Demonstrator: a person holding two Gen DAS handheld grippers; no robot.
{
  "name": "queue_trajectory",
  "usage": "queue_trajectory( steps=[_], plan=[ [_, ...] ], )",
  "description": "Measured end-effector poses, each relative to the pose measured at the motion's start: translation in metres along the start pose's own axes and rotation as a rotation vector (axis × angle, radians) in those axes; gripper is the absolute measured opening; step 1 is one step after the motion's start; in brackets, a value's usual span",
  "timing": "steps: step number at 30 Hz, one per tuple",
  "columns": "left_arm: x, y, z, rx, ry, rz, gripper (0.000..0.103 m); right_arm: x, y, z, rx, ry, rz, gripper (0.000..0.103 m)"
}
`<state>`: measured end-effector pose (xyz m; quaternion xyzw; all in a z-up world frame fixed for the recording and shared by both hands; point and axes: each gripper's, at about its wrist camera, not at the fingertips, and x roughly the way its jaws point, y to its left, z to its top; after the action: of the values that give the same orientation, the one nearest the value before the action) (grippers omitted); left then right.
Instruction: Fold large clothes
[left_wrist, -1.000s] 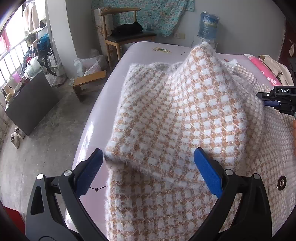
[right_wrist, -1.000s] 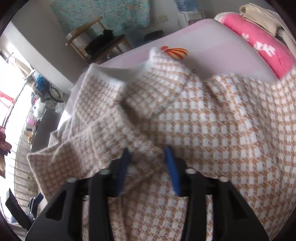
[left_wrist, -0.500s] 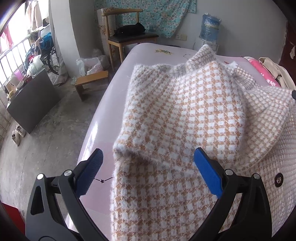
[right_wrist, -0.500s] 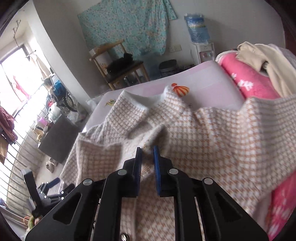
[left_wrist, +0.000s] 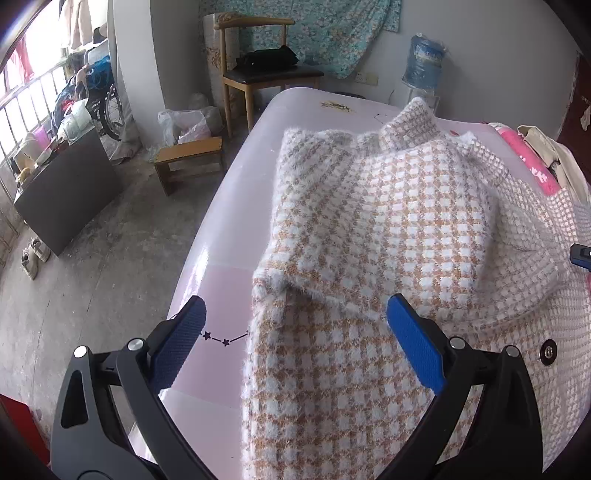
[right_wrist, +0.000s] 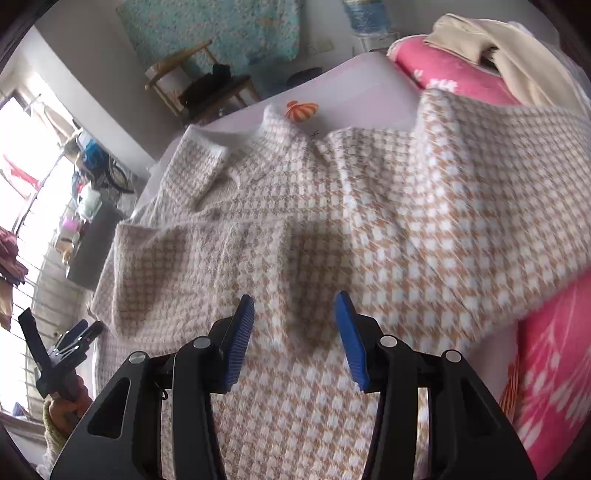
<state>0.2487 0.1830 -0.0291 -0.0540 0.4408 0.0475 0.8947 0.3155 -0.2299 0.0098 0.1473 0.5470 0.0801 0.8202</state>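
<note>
Coat (left_wrist: 369, 229), fuzzy tan/white check, lies spread on pink bed (left_wrist: 236, 206), one sleeve laid across its front w/ cuff nearest, probably first fold. Left claw (left_wrist: 295, 347) hangs wide apart above cuff, gripping nothing. Right claw (right_wrist: 293, 332) has just been opening, jaws apart, cloth below but not pinched; likely just let go. Beyond: collar, pink blanket (right_wrist: 461, 81).

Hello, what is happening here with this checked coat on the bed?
A person with a gripper in each hand is folding a fuzzy checked coat on a pink bed. One sleeve already lies folded across the body. The right gripper has just been opening, with nothing between its fingers, and hangs over the cloth. The left gripper is open above the coat's near edge, holding nothing.
</note>
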Motion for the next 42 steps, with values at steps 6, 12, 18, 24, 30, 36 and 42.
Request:
queue_trajectory(
  steps=[6,12,18,24,30,36,42],
  plan=[
    [-0.004,0.01,-0.005,-0.039,0.007,-0.055,0.074,0.042,0.001,0.011,-0.024,0.092,-0.002,0.045],
    [-0.005,0.014,-0.006,-0.032,-0.011,-0.092,0.067,0.032,0.034,0.011,-0.177,0.032,-0.071,0.005],
    [0.01,0.012,-0.004,-0.024,0.019,-0.041,0.059,-0.006,0.05,0.036,-0.207,-0.132,-0.113,0.005],
    [0.016,0.01,-0.007,-0.005,0.036,-0.019,0.046,-0.002,0.05,0.047,-0.21,-0.178,-0.129,0.005],
    [0.016,0.009,-0.009,-0.001,0.041,-0.023,0.04,0.024,0.026,0.039,-0.237,-0.034,-0.231,0.005],
    [0.012,0.009,-0.007,0.016,0.029,-0.033,0.036,0.027,0.0,0.048,-0.115,0.026,-0.119,0.038],
    [-0.006,0.01,-0.001,0.0,-0.005,-0.082,0.035,0.061,-0.01,0.068,-0.042,0.114,-0.049,0.044]
  ],
)
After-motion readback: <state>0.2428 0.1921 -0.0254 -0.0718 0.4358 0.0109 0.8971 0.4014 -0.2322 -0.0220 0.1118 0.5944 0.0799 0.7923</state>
